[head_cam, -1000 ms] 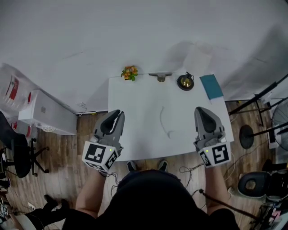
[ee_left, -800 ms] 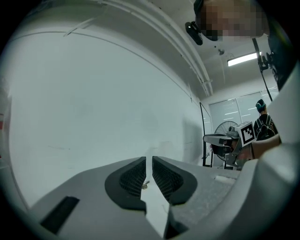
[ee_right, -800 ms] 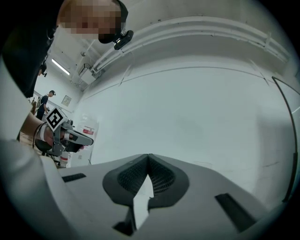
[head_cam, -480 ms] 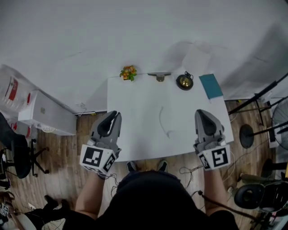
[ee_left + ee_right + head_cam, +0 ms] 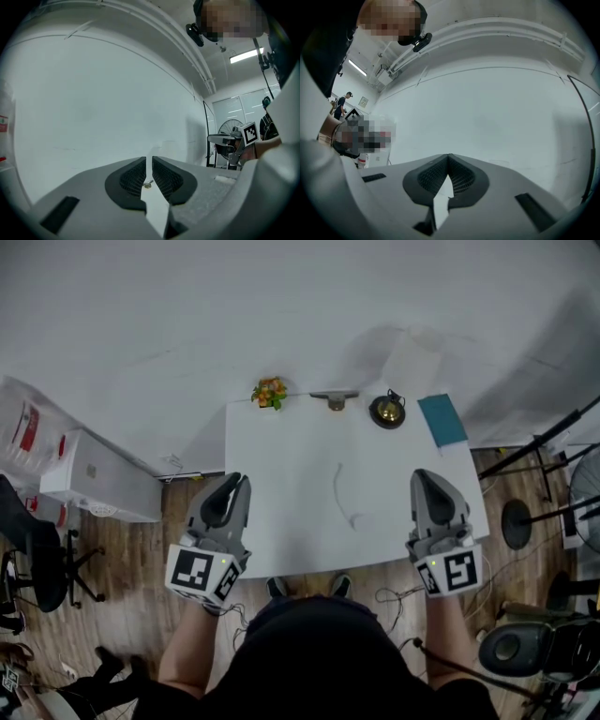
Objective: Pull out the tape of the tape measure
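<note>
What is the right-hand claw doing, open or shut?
Shut. In the right gripper view, the jaws of the right gripper meet at the tips, with nothing caught between them.

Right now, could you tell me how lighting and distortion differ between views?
Head view: soft, even light, faint shadows on the wall behind the table. Left gripper view: fisheye bending, dark corners, bright ceiling lamp. Right gripper view: same bending and corners.

our left claw (image 5: 238, 478) drawn slightly outward and back toward us, our right claw (image 5: 420, 475) likewise, by a touch
</note>
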A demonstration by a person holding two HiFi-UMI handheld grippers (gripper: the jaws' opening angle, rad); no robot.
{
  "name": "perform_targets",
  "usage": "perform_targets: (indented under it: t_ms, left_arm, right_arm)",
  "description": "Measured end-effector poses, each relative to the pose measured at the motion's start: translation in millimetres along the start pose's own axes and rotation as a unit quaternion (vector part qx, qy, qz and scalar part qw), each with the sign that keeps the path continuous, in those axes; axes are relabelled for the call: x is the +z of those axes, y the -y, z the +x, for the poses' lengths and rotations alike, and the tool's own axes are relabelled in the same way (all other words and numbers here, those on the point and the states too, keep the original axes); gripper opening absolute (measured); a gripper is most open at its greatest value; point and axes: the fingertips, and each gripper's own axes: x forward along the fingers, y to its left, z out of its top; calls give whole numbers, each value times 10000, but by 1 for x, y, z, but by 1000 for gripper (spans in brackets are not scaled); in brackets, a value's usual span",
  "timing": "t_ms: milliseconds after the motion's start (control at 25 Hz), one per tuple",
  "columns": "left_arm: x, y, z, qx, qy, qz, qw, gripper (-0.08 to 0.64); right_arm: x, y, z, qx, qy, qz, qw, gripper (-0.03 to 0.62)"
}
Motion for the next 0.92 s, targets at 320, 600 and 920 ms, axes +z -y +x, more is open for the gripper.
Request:
perform_targets:
  t_ms: [320,600,920]
  left_arm:
    - [-10,-3,8,-31,-108,-61,9999,40]
    - [-13,-10,12,-86,-135,-86,9998,41]
    - [-11,-20,14,-176,-98,-90,9998,41]
  right_arm:
    - [-4,-1,6,12,-65,-45,10000,3]
    - [-5,-11,14,90,-140,-228,9996,3]
    - [-2,-18,21,37,-158,-312,9994,3]
